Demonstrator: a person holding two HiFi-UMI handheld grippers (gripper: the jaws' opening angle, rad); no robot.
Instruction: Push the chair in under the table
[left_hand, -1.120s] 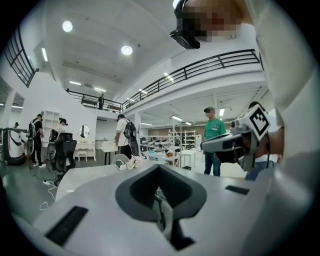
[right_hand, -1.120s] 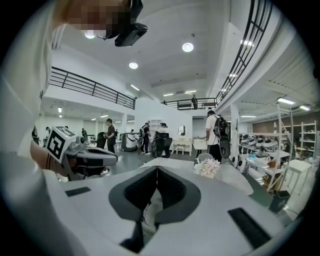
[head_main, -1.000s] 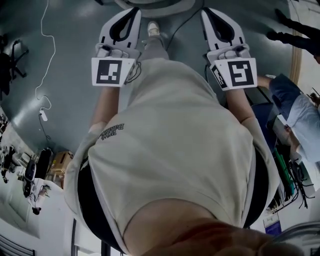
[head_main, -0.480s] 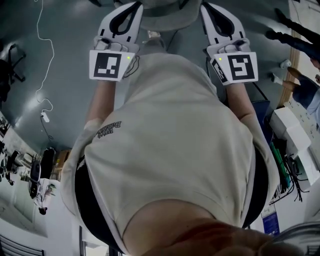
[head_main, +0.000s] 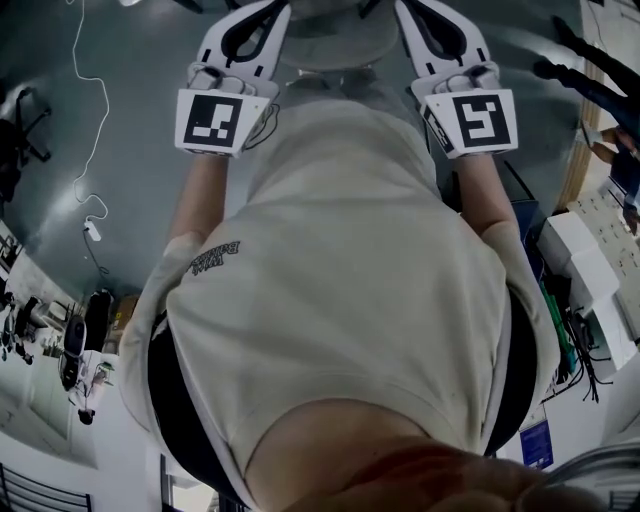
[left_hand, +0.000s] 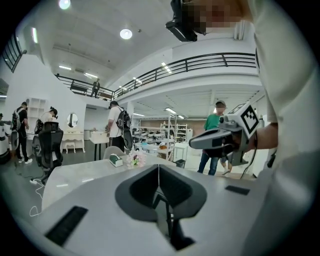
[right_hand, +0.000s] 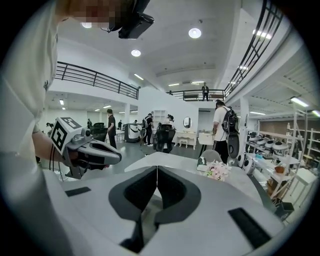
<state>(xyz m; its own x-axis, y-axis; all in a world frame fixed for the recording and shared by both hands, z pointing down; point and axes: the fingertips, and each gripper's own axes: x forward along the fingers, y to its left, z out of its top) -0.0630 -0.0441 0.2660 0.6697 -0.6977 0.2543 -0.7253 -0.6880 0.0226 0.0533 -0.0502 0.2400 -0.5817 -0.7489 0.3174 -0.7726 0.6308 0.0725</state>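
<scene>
Jaws clenched and empty, left gripper (left_hand: 159, 175) and right gripper (right_hand: 157, 175) flank the chair (head_main: 328, 40); rigid, probably light, best pushed at its backrest.

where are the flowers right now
The flowers sit on the white table ahead, left of centre in the left gripper view, just right of a small green box.

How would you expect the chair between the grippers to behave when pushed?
The chair probably slides readily, since the floor looks smooth. Its back looks rounded, so an off-centre push might swing it. Whether it has wheels is not visible.
</scene>
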